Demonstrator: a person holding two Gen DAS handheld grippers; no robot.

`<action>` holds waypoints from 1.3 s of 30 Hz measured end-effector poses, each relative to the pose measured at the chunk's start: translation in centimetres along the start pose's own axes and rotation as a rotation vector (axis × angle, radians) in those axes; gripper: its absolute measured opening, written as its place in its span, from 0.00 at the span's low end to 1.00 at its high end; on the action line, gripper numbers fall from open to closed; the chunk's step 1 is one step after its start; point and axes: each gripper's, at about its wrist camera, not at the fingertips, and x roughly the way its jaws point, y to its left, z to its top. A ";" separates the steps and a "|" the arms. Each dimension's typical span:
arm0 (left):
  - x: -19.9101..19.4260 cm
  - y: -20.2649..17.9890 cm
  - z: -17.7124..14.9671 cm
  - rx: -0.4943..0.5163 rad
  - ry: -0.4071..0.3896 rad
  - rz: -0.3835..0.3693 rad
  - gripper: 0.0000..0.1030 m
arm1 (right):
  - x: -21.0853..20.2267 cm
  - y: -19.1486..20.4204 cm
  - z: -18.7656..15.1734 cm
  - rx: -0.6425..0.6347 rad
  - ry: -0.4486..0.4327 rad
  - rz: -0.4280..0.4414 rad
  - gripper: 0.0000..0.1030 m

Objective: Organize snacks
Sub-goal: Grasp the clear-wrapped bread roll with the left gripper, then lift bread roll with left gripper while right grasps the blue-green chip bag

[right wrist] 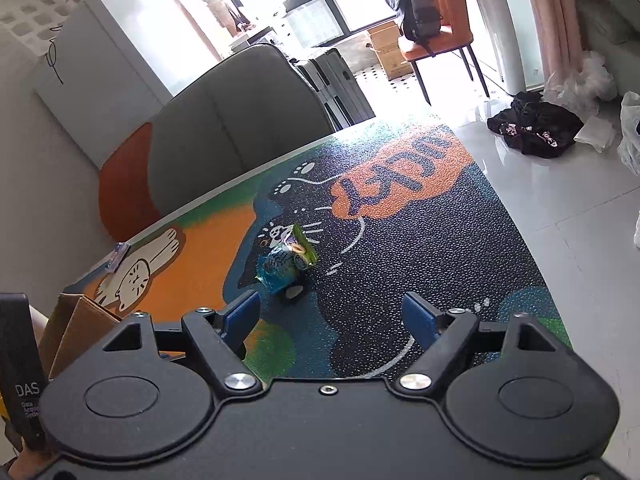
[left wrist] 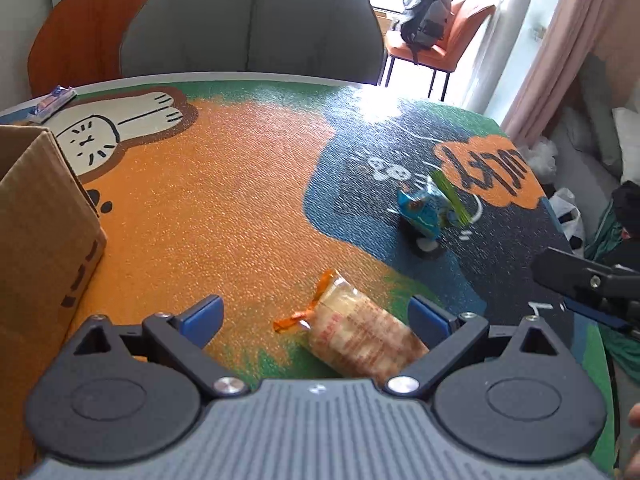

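Note:
A clear packet of round crackers with an orange twisted end [left wrist: 356, 330] lies on the patterned table mat, between my left gripper's [left wrist: 316, 314] open fingers and nearer the right pad [left wrist: 430, 316]. A blue and green snack packet [left wrist: 430, 208] lies farther right on the dark part of the mat; the right wrist view shows it [right wrist: 286, 260] ahead of my right gripper [right wrist: 332, 316], which is open and empty above the mat. A cardboard box [left wrist: 40, 232] stands at the left. The right gripper shows at the right edge of the left wrist view [left wrist: 592, 284].
A small blue and pink packet [left wrist: 54, 102] lies at the table's far left edge. A grey chair [left wrist: 252, 20] and an orange-brown chair [left wrist: 88, 28] stand behind the table. The table's right edge [right wrist: 532, 248] drops to the tiled floor.

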 end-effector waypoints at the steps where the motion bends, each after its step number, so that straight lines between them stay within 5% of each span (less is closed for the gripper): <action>1: -0.1 -0.2 -0.2 0.009 0.005 -0.002 0.95 | -0.2 0.0 -0.1 0.003 -0.002 -0.001 0.76; 17: -2.0 0.9 -2.7 0.009 -0.007 0.003 0.90 | -1.4 0.8 -1.3 0.013 -0.007 -0.006 0.77; 20: -2.2 1.8 -2.9 0.000 -0.001 -0.025 0.71 | -1.1 1.6 -1.6 0.003 -0.002 0.007 0.77; 23: -2.5 2.5 -2.8 -0.003 -0.005 -0.025 0.37 | -0.8 2.3 -1.8 -0.003 0.003 0.016 0.77; 24: -2.5 2.9 -2.7 -0.008 -0.004 -0.031 0.33 | -0.7 2.5 -1.8 -0.007 0.005 0.018 0.77; 39: -1.3 4.5 0.1 -0.003 -0.066 -0.075 0.32 | 2.9 4.4 -0.1 -0.063 0.036 -0.003 0.77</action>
